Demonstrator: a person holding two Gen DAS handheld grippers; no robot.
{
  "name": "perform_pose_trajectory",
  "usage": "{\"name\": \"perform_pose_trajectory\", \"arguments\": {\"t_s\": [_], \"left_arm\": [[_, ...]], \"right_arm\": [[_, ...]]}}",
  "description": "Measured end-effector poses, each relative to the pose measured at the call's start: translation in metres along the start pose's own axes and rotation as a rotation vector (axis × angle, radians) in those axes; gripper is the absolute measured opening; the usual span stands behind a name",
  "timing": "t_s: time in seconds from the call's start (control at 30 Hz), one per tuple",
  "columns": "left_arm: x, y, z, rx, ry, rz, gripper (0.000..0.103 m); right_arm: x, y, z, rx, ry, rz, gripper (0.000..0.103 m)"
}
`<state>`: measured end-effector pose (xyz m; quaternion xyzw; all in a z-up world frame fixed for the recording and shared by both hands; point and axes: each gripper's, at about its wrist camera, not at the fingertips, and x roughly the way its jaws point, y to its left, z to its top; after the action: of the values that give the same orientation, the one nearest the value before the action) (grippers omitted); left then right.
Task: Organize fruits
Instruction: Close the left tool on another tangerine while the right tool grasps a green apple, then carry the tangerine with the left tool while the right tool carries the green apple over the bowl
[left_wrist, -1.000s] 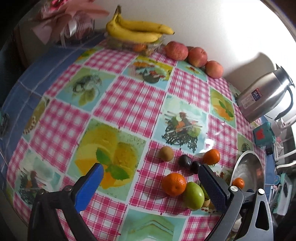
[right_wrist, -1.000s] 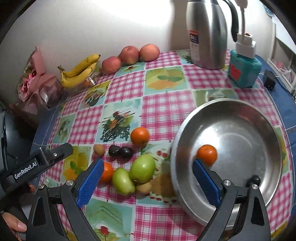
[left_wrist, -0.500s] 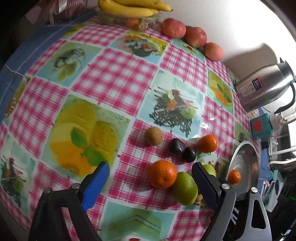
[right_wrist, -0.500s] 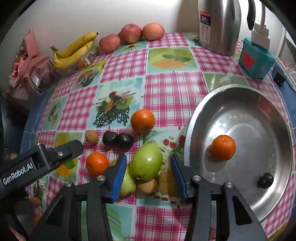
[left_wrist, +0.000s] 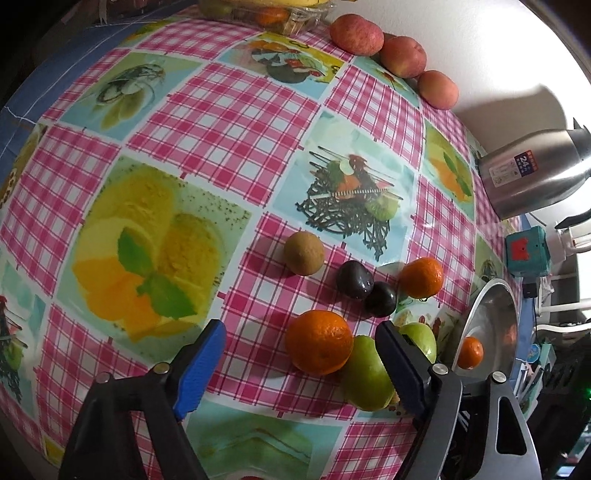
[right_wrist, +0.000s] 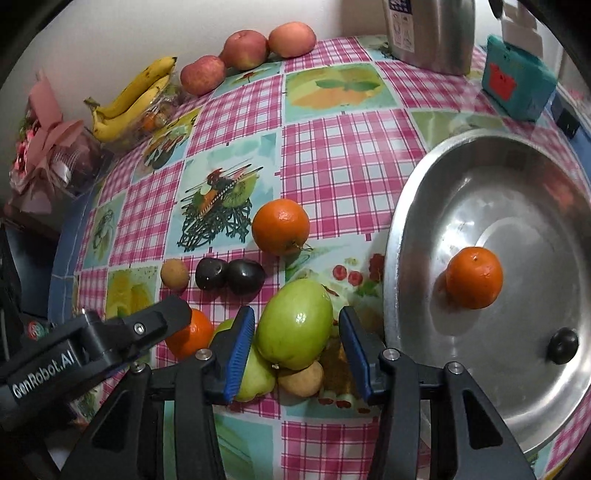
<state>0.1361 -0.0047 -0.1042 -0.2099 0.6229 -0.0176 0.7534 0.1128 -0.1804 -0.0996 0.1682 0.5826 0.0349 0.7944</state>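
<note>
An orange (left_wrist: 318, 341) lies on the checked cloth between the fingers of my left gripper (left_wrist: 300, 328). Its jaws are closing, and neither pad touches the orange. My right gripper (right_wrist: 296, 315) stands around a big green fruit (right_wrist: 295, 325), with the left pad at its skin and a thin gap at the right pad. A second green fruit (right_wrist: 255, 376) and a small tan fruit (right_wrist: 301, 378) lie against it. Further out are two dark plums (right_wrist: 229, 275), a brown fruit (right_wrist: 174, 272) and another orange (right_wrist: 280, 227). The steel bowl (right_wrist: 517, 177) holds an orange (right_wrist: 474, 277) and a plum (right_wrist: 562, 341).
Three red apples (right_wrist: 243, 50) and bananas (right_wrist: 129, 99) on a clear box line the wall. A steel flask (right_wrist: 428, 33) and a teal box (right_wrist: 517, 85) stand behind the bowl. A pink bouquet (right_wrist: 44, 147) sits at the far left edge.
Both grippers have sunk toward the fruit cluster. The right jaws went from wide to narrow around the green fruit. The left jaws have narrowed around the orange.
</note>
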Motion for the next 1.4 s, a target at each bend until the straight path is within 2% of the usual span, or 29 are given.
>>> {"name": "perform_pose_trajectory", "arguments": {"t_s": [0.2,0.37,0.47,0.93,1.4], "left_arm": [[0.008,0.001,-0.001,-0.034,0.033,-0.029,0.071],[0.008,0.002,-0.003,-0.055,0.050,-0.105,0.052],[0.007,-0.001,-0.003,-0.058,0.040,-0.105,0.042],[0.006,0.004,-0.003,-0.072,0.040,-0.113,0.042],[-0.005,0.008,-0.002,-0.065,-0.001,-0.079,0.041]], "right_arm": [[0.000,-0.002,-0.001,0.018,0.009,0.012,0.046],[-0.003,-0.002,-0.002,0.016,0.011,0.019,0.043],[-0.003,-0.002,-0.002,0.018,0.013,0.020,0.043],[-0.003,-0.005,-0.003,0.026,0.019,0.026,0.043],[-0.010,-0.007,-0.002,0.041,-0.002,0.052,0.043]]}}
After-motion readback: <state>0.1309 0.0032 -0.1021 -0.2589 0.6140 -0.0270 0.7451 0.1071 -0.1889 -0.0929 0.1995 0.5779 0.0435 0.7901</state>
